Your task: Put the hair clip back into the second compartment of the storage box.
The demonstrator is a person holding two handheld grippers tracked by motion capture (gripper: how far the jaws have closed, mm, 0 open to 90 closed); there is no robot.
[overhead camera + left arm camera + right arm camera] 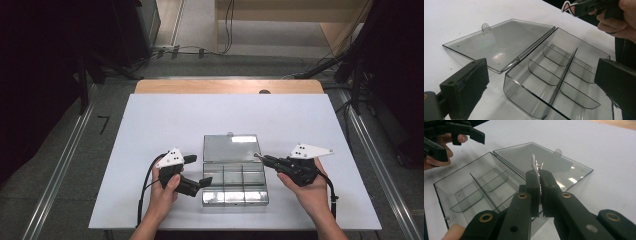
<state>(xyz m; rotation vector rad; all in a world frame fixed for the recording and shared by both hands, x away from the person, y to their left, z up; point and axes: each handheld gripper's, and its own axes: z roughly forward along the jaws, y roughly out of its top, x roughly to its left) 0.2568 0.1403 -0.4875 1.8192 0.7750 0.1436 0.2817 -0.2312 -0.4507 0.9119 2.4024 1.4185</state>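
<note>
Right hand-held gripper [537, 173] is clenched on a small white toothed clip [534, 165], poised over the open clear plastic compartment box [234, 180] mid-bench [150, 125], probably for dropping in; left hand-held gripper [541, 82], released, flanks the box.

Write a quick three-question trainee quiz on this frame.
1. True or false: the lid of the clear grey plastic compartment box lies open, flat on the white table.
2. Whose fingers are clamped on the small pale flat piece? A: left gripper. B: right gripper. C: neither.
3. What lies in the box's compartments?

Key: 1 true. 2 B. 3 nothing, they look empty.
</note>
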